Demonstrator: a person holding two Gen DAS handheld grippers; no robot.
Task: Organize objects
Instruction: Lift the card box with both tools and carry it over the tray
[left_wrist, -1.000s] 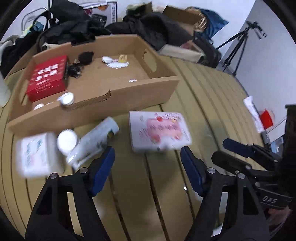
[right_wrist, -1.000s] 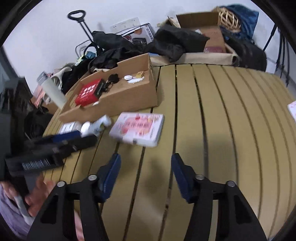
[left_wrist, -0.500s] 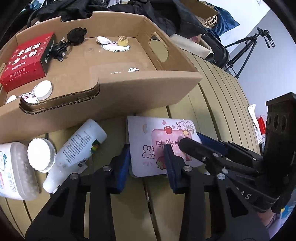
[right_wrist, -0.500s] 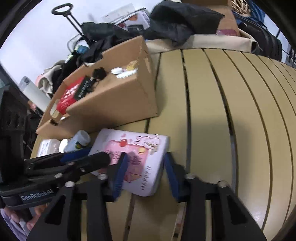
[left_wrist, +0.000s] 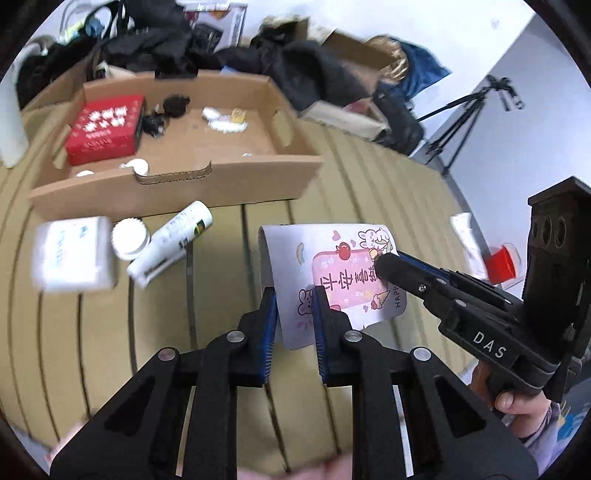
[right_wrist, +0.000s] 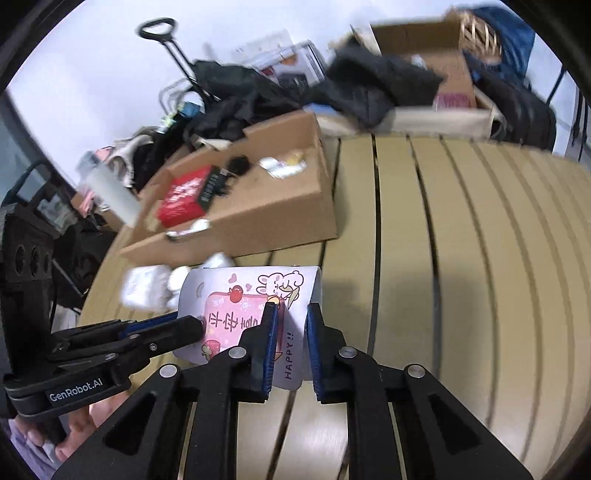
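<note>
Across the slatted surface (right_wrist: 461, 258) the cardboard tray (left_wrist: 229, 184) sits as it did a second ago, with the red box (left_wrist: 105, 129) inside and the white bottle (left_wrist: 170, 243) and white tub (left_wrist: 74, 254) lying just in front of it. What has changed is the pink-printed box (left_wrist: 332, 273): it lay flat then, and now we hold it tilted, its near end off the slats. Our left gripper (left_wrist: 293, 314) and right gripper (right_wrist: 290, 332) have just been closing, and each now pinches a near edge of it. We judge it ready to carry toward the tray.
</note>
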